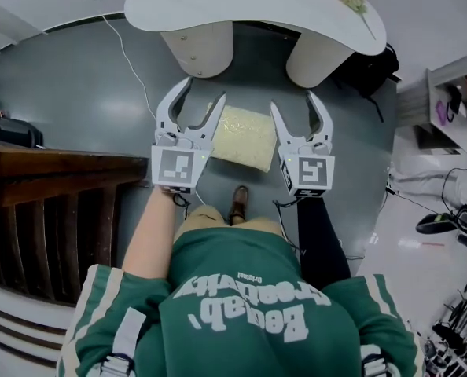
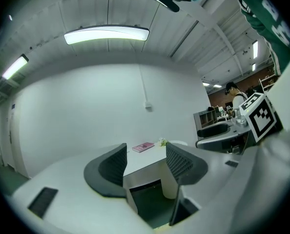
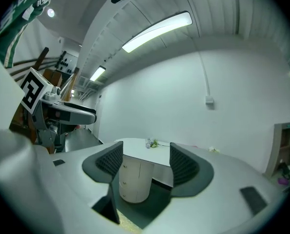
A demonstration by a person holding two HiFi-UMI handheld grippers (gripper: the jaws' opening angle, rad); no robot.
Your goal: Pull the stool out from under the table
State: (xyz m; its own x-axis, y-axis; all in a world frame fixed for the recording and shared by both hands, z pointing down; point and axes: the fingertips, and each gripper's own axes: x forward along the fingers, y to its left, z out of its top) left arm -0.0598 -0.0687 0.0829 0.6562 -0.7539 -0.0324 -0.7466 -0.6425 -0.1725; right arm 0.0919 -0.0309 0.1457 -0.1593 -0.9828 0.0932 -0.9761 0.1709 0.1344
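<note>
In front of the white table with rounded edges (image 1: 241,6), the square stool with the fluffy yellow seat (image 1: 245,136) is seen out on the grey floor (image 1: 76,93), not tucked between the table's fat legs, so the pulling looks done. The left gripper (image 1: 206,89) and the right gripper (image 1: 292,100) are held level, facing the table. Both are spread wide with nothing in them, likely because the stool is already out.

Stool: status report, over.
Left claw open, empty. Right claw open, empty. Stool on floor, out in front of table. Nothing blocking it.
</note>
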